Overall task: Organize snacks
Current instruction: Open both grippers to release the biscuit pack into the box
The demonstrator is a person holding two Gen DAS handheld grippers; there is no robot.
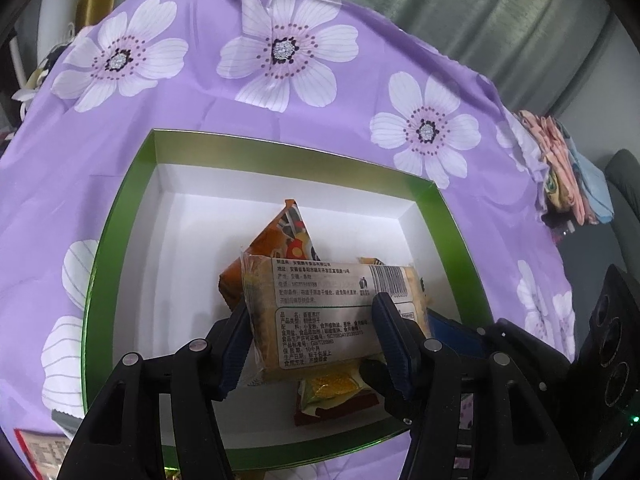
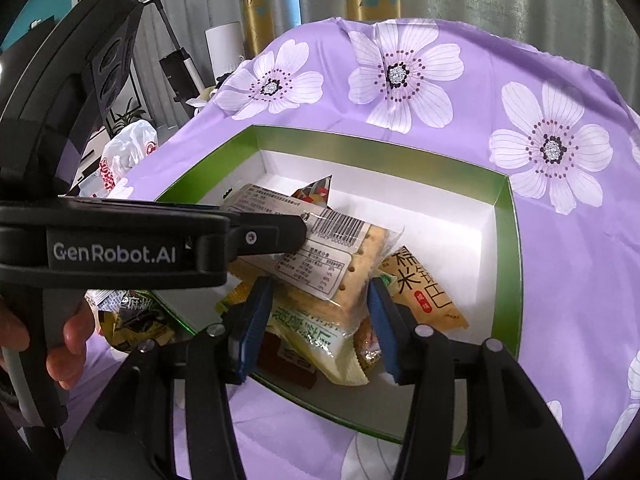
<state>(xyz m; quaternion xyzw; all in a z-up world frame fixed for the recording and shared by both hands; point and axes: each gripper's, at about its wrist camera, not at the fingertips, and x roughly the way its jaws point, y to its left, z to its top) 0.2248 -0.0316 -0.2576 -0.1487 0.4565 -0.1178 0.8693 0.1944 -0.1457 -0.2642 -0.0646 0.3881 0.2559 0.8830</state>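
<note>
A clear cracker packet [image 1: 320,300] with a white label and barcode hangs over the green box [image 1: 120,216], and my left gripper [image 1: 314,332] is shut on its sides. From the right wrist view the same packet [image 2: 340,256] sticks out of the left gripper [image 2: 296,228]. Below it my right gripper [image 2: 318,320] stands open inside the box [image 2: 508,240]. A green-and-white snack packet [image 2: 308,332] lies between its blue pads. An orange packet [image 2: 424,288] and a triangular orange one [image 1: 280,240] lie on the white floor.
The box sits on a purple flowered cloth [image 1: 280,112]. Several loose snack packets [image 2: 132,316] lie left of the box, near a hand [image 2: 60,344] on the left gripper's handle. A white plastic bag [image 2: 128,148] and folded cloths [image 1: 568,168] lie off the table's edges.
</note>
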